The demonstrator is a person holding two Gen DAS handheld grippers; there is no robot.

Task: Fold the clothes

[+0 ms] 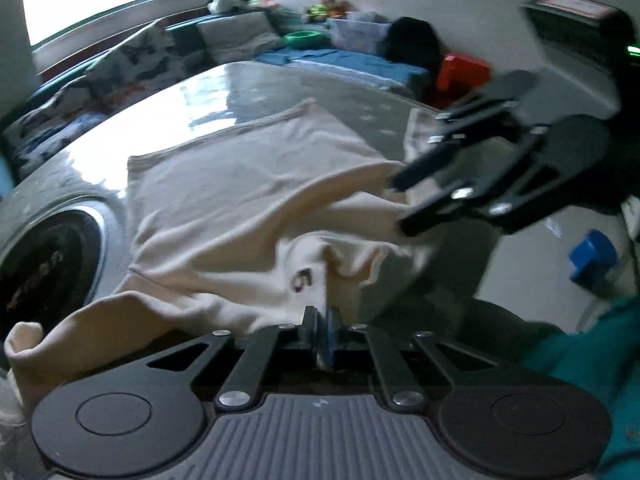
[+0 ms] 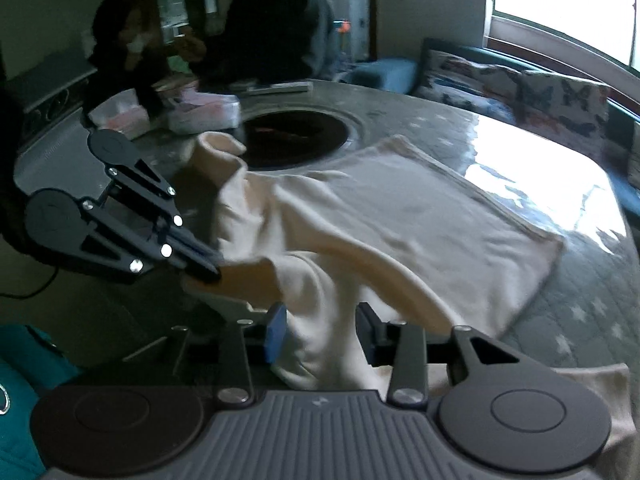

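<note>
A cream sweatshirt (image 1: 248, 184) lies on the grey table (image 1: 280, 84), its near edge lifted; it also shows in the right wrist view (image 2: 420, 216). My left gripper (image 1: 325, 332) is shut on the sweatshirt's near edge, beside a small dark logo (image 1: 303, 279). In the right wrist view it (image 2: 204, 266) pinches the cloth at the left. My right gripper (image 2: 322, 334) is open, with a fold of the cloth between its fingers. In the left wrist view it (image 1: 400, 204) hangs over the cloth's right part. A sleeve (image 2: 218, 148) sticks up at the far left.
A round dark opening (image 2: 296, 140) is set in the table beyond the sweatshirt. White packages (image 2: 204, 110) lie at the far side, where a person in dark clothes (image 2: 260, 20) sits. Patterned cushions (image 2: 520, 92) line the bench under the window. A blue stool (image 1: 592, 258) stands on the floor.
</note>
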